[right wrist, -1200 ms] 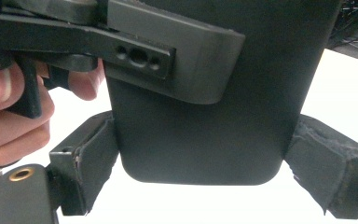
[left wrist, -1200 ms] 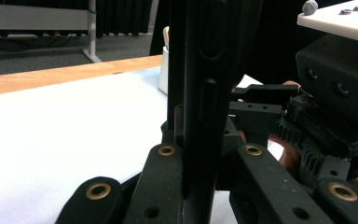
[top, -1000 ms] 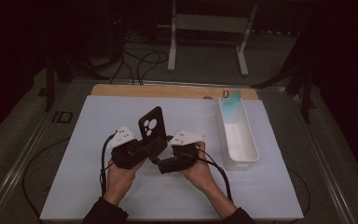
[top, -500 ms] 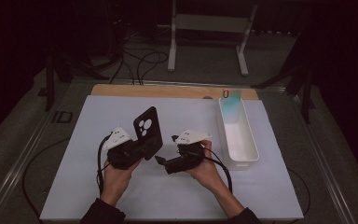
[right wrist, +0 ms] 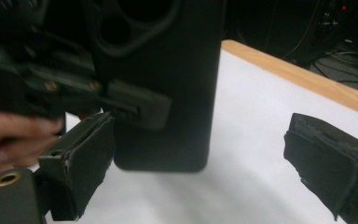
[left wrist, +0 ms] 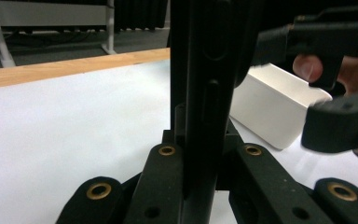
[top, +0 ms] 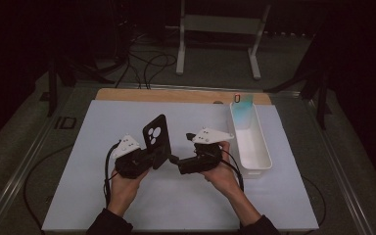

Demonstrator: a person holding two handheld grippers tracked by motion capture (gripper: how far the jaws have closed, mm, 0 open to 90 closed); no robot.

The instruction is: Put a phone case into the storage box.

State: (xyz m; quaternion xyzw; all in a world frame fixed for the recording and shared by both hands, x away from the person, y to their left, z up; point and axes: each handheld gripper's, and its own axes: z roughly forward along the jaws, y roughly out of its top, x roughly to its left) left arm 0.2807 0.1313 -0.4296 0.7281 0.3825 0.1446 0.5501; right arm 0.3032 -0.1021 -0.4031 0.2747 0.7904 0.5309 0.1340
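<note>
The phone case (top: 155, 141), black with a cluster of round camera cut-outs near its top, stands nearly upright above the white table mat (top: 98, 196), a little left of the mat's middle and well apart from the white tray (top: 254, 156) at the mat's right side. There is one case, one mat, one tray, two grippers and two hands.

Taking the mat as landmark: it lies on one wooden board whose edge (top: 176, 95) shows along the mat's far side. The single tray sits lengthwise on the mat's right part, long and narrow.

The left hand (top: 122, 188) comes in from the mat's near edge, forearm angled slightly inward, and holds the left gripper (top: 149, 159) pointing up and toward the mat's middle. Its jaws are clamped on the lower end of the case; in the left gripper view the case's thin edge (left wrist: 205, 93) rises straight up between the two black jaws.

The right hand (top: 223, 174) also enters from the near edge, wrist turned so the right gripper (top: 175, 161) points leftward across the mat at the case. Its jaws stand spread apart and grasp nothing; in the right gripper view the case (right wrist: 168, 93) stands beyond the two worn pads (right wrist: 91, 163), near the left one.
</note>
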